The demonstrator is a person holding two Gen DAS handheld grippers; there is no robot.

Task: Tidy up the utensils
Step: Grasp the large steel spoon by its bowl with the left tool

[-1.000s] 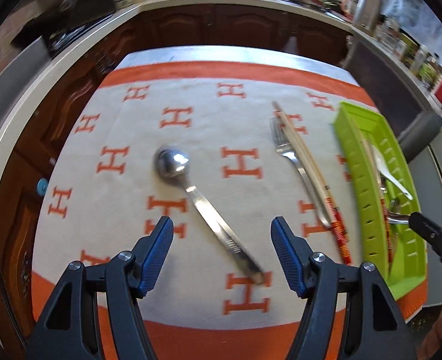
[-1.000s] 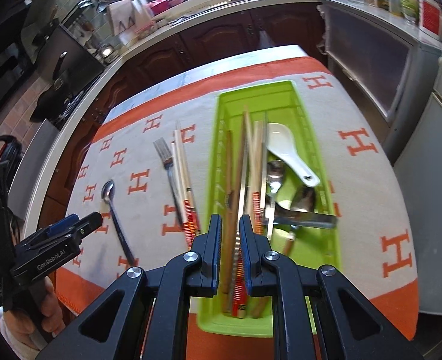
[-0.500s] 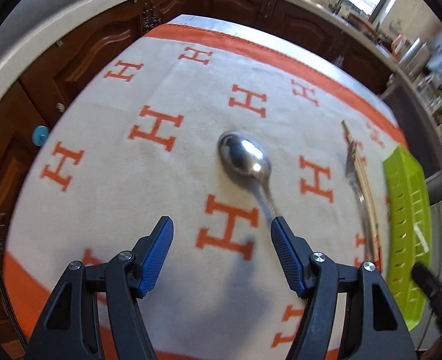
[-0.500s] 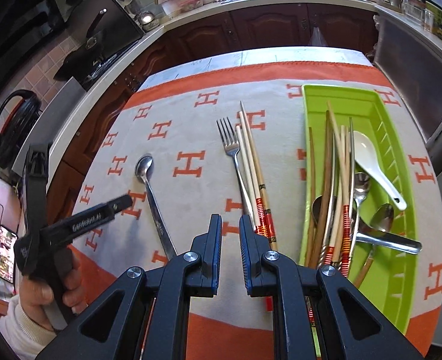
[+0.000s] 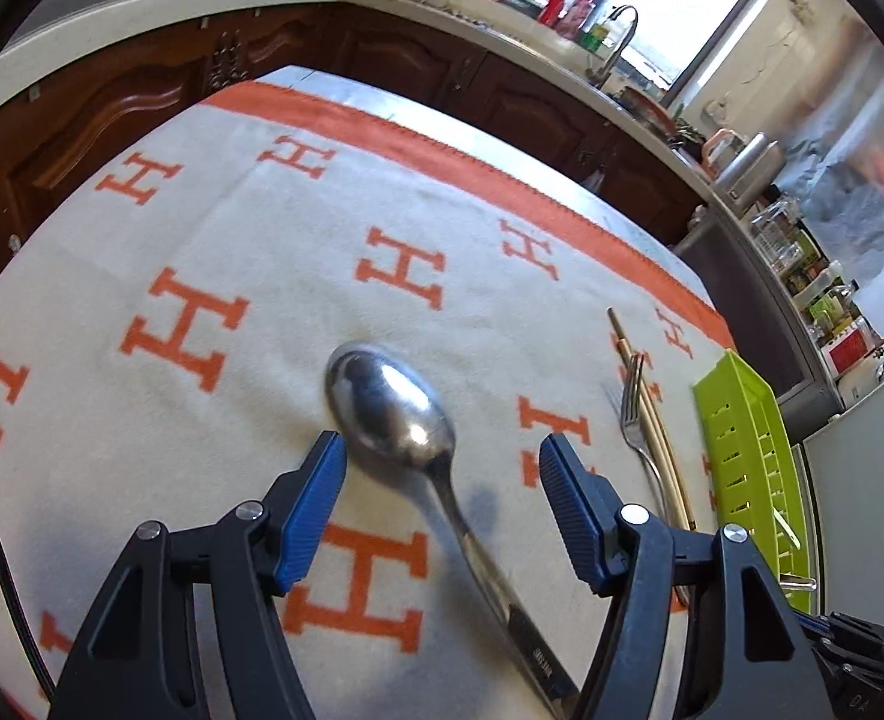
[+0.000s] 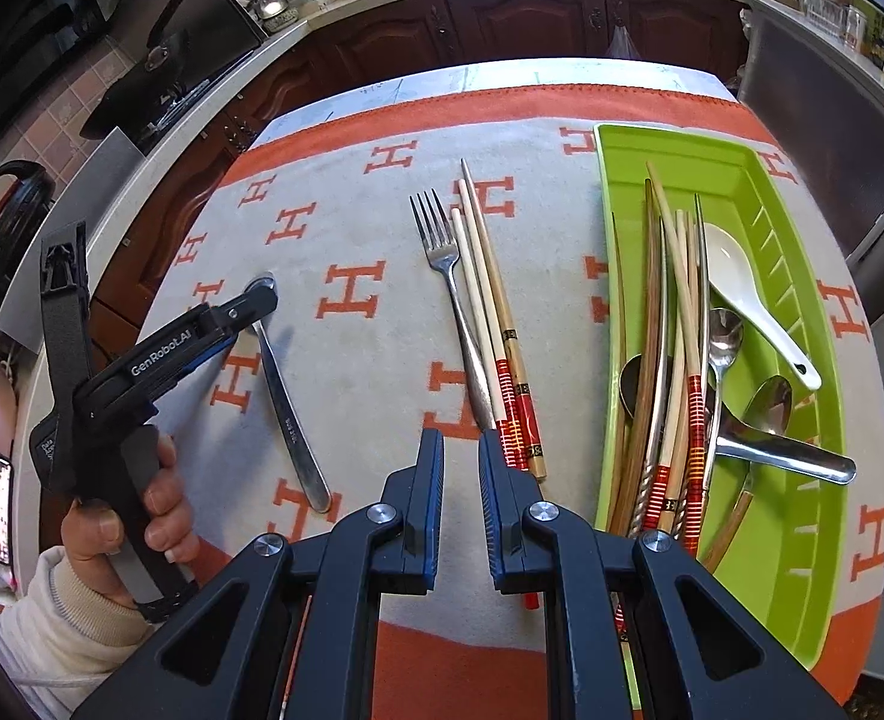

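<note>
1. The left hand-held gripper (image 5: 442, 462) has come in low and close to the spoon (image 5: 393, 414) since a second ago, when it hung well back over the handle end. Its fingers (image 5: 315, 498) are spread wide, one on each side of the neck just behind the bowl. I cannot tell whether they touch the metal.

2. The spoon lies flat on the cloth (image 5: 231, 252) that covers the surface, bowl away from the camera and handle running back under the gripper. It has not moved from its earlier spot.

3. In the right wrist view the left hand-held gripper (image 6: 255, 306) reaches over the bowl of the spoon (image 6: 288, 414), with the person's hand (image 6: 135, 516) wrapped on its grip. Half a second ago that tip was short of the bowl, nearer the handle.

4. The right hand-held gripper (image 6: 460, 468) has its fingers nearly together with only a narrow gap, and nothing is between them. It has swung left since a second ago, when it sat over the tray; it hangs now over the cloth beside the red ends of the chopsticks (image 6: 496, 324).

5. The fork (image 6: 454, 300) lies just left of the chopsticks, touching them along its handle, both where they lay before.

6. The green tray (image 6: 802, 276) stands at the right, holding more chopsticks, a white spoon (image 6: 742, 294) and metal spoons, unchanged.
</note>
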